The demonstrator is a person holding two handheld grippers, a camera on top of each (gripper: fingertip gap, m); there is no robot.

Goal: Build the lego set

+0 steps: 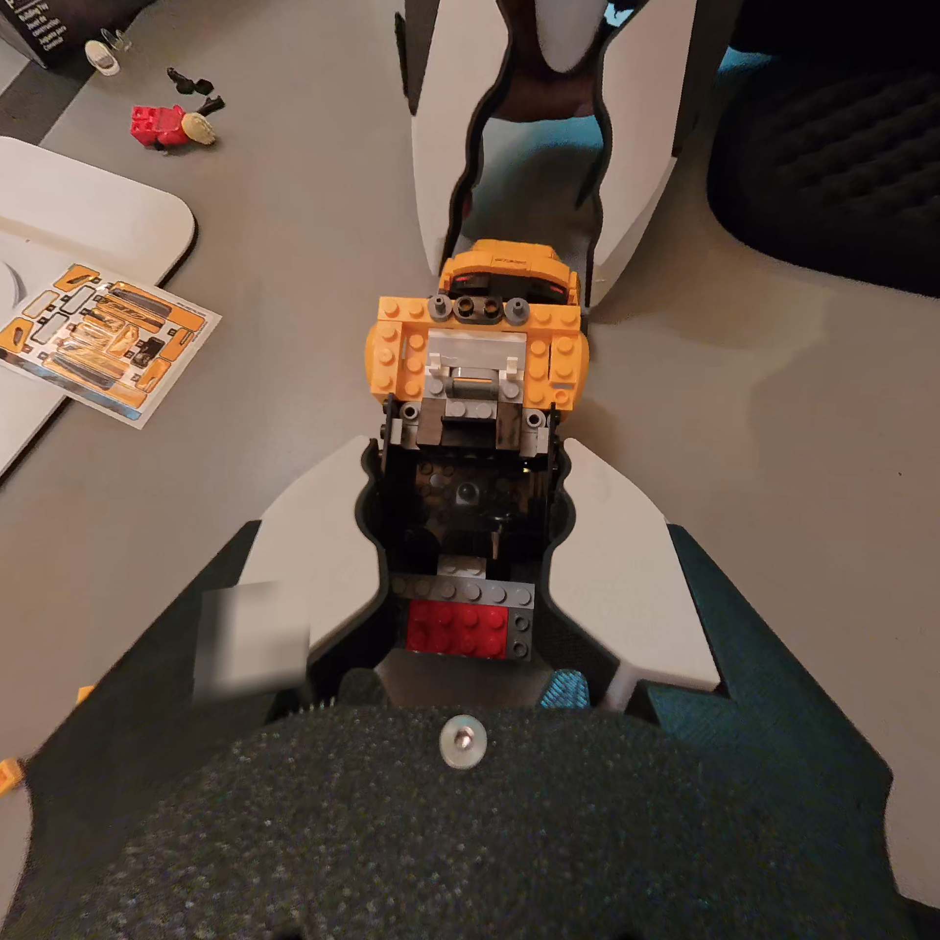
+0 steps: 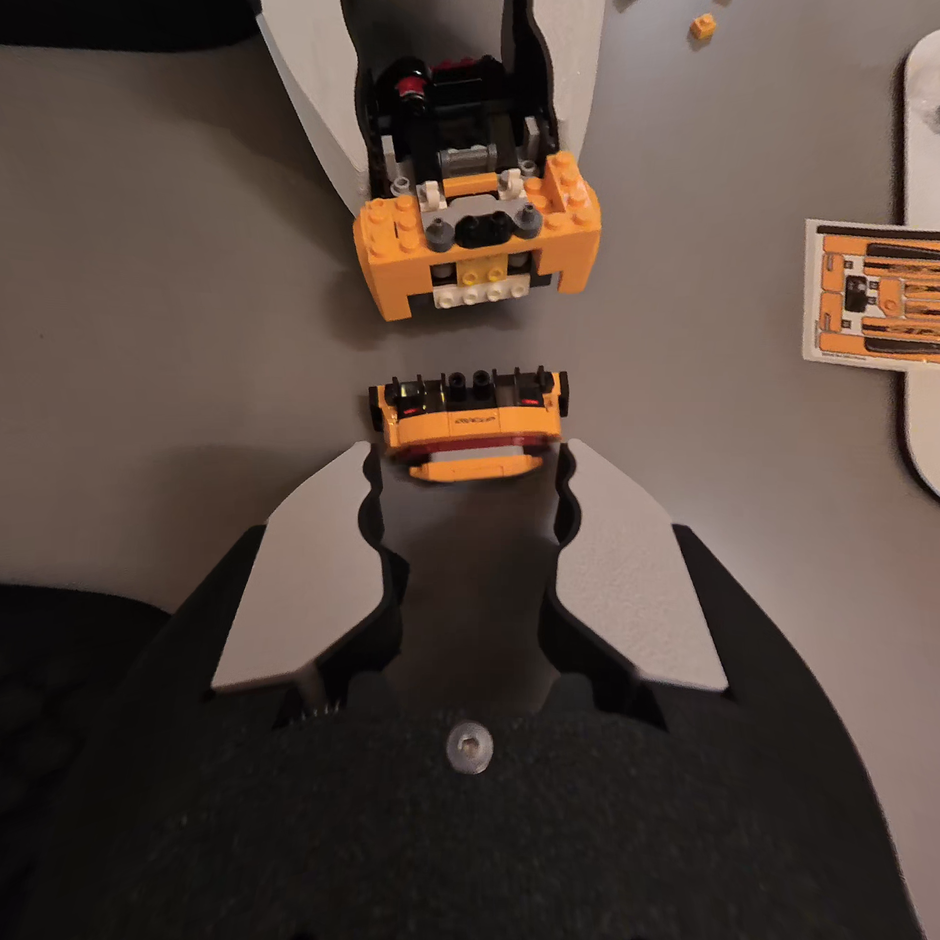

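The orange car body (image 1: 475, 366) sits in the middle of the grey tabletop (image 1: 712, 458), and its black middle part is squeezed between the two fingers of the left gripper (image 1: 465, 447), which is shut tight on its sides. Its orange end with grey and black pegs points away from that gripper, and a red brick (image 1: 458, 630) shows at its near end, deep between the fingers. A small orange bumper piece (image 2: 470, 424) lies on the tabletop just past the car's pegged end, with a little gap between them. The right gripper (image 2: 465, 447) faces the left one from the other side; its jaws are spread wide and hold nothing, and its tips sit on either side of the bumper piece without pinching it. Off to one side, a sticker sheet (image 1: 104, 338) with orange and black shapes lies partly on a white tray (image 1: 76, 203) near the edge of the tabletop. Farther along that side lie a small red figure (image 1: 163, 127), some black bits (image 1: 191, 84) and a white piece (image 1: 101, 58). One tiny orange brick (image 2: 703, 25) lies alone near the tray.
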